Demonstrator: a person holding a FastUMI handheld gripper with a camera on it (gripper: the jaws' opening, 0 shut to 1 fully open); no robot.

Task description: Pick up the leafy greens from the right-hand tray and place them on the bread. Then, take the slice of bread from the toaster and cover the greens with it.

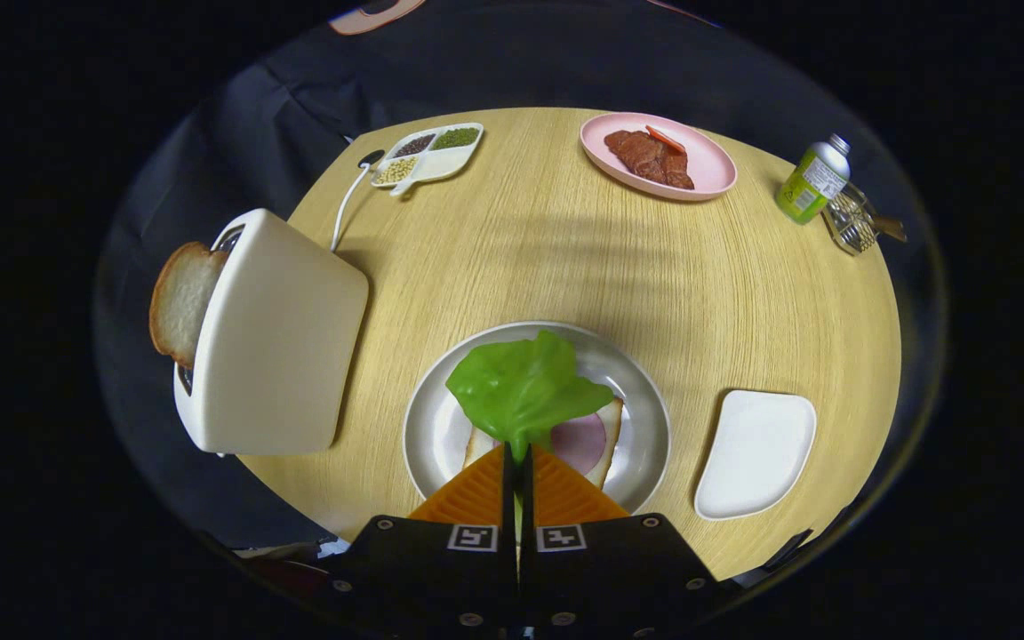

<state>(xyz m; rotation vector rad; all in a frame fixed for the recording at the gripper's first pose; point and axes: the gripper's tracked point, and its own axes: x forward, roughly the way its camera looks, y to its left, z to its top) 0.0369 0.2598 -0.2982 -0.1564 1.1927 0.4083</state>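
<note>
My gripper point(518, 455) is shut on the stem end of the green leafy greens point(523, 387), with both orange fingers point(476, 493) pressed together on it. The leaf hangs over a slice of bread topped with pink ham point(585, 441), which lies on a grey round plate point(428, 427) just ahead of the fingers. The leaf covers the far left part of the bread. To the left stands a white toaster point(276, 338) with a slice of bread point(181, 302) sticking out of its slot. A white tray point(756, 453) lies bare to the right of the plate.
On the round wooden table point(565, 249), beyond the plate, sit a pink plate of cooked meat point(659, 156), a divided white dish of grains point(428, 153), a green-labelled bottle point(812, 180) and a small glass jar point(852, 222). The toaster's white cord point(345, 200) runs back.
</note>
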